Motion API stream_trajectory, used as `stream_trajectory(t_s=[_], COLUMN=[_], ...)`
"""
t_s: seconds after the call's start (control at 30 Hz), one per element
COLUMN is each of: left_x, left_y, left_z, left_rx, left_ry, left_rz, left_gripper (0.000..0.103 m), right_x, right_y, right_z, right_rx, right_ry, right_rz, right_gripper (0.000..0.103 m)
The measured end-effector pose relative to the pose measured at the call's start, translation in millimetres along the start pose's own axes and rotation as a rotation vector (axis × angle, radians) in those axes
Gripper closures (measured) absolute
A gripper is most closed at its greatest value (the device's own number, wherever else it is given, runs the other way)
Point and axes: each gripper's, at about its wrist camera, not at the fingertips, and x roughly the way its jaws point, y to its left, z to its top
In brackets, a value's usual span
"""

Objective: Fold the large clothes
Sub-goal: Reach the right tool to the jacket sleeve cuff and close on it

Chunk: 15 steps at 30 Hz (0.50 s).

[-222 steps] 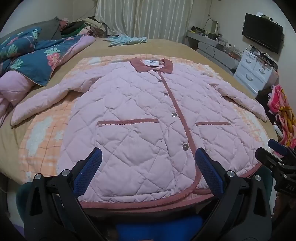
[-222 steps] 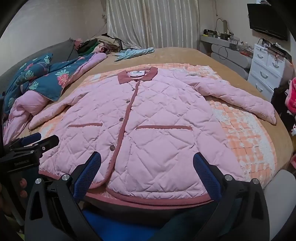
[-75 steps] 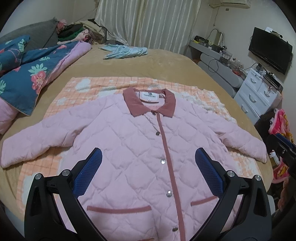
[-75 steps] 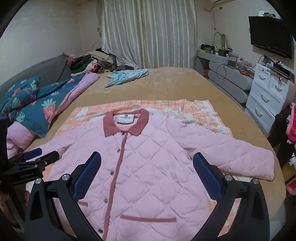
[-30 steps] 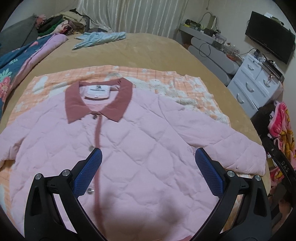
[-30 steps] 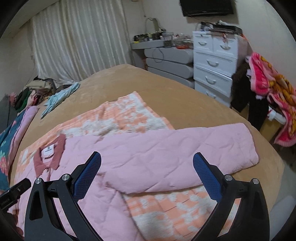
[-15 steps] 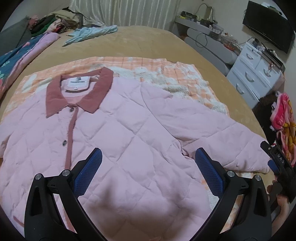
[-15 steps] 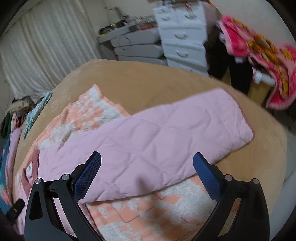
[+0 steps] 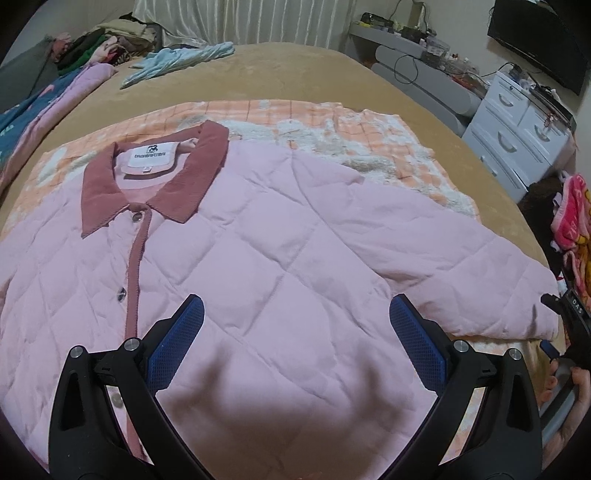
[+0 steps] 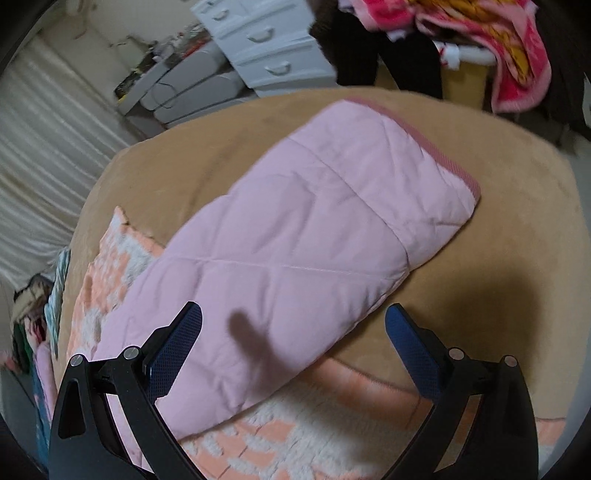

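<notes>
A big bed with a soft tan cover (image 9: pixel 314 74) fills the room, and an orange and white checked fuzzy blanket (image 9: pixel 295 118) is spread on top of it. Behind the bed hang pale striped curtains (image 9: pixel 240 18). A white chest of drawers (image 9: pixel 517 136) stands by the bed's side, next to a bright pink and yellow blanket heap (image 9: pixel 572 210). A light blue cloth (image 9: pixel 177 61) lies far up the bed, near a pile of mixed clothes (image 9: pixel 103 40). The puffy pink quilted jacket with a dark pink collar (image 9: pixel 277 258) lies flat on the checked blanket, front side up, with its buttons done up and a white label showing inside the collar. Its pink quilted sleeve with a dark pink cuff edge (image 10: pixel 314 221) sticks out sideways, off the checked blanket and onto the tan cover. The left claw (image 9: pixel 295 332) hangs wide open over the jacket's chest and holds nothing. The right claw (image 10: pixel 291 332) is wide open too, right above the sleeve, with nothing in it, and its shadow falls on the sleeve. A few seconds ago both claws were back by the jacket's bottom hem; now the left one has come up over the chest and the right one has swung out over the sleeve, much closer than half a second ago. The jacket has not moved.
</notes>
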Motion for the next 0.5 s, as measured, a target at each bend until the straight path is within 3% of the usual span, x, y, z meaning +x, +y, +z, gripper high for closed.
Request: stream_trajectory(t_s=[0.13,0.27,0.3,0.33,0.37,0.4,0.5], left_x=[6.5,9.5,8.5,7.5,5.7,3.3,-4.8], left_y=[7.8,19.8,23.1,26.6,31.7,36.9,50.9], left_z=[3.7,5.3,5.7,6.3,6.8,7.1,8.1], left_rx=[0.000,-0.008,-0.011,-0.012,-0.014,-0.018,-0.027], left_ry=[0.001,0.004,-0.001,-0.005,-0.007,-0.010,-0.020], left_rz=[0.008,0.020,0.031,0.036,0.033,0.028,0.030], left_gripper=[0.009,0.009,0.009,0.009,0.009,0.009,0.009], right_x=[19.8,19.2,19.7,19.3,19.2,19.6,13.0], right_y=[-18.0,-35.4,-40.8,-46.1,-49.4,-53.1,-48.7], right_z=[5.7,11.3,11.8,12.8,12.9,12.8,14.1], right_rx=[0.093,0.201,0.227,0.242,0.254,0.268,0.242], right_ry=[0.037,-0.034,-0.044,-0.054,-0.060,-0.064,-0.085], right_rz=[0.057,0.188,0.221,0.238,0.236,0.264,0.319], right_gripper=[0.004,0.004,0.009,0.018,0.050,0.065,0.078])
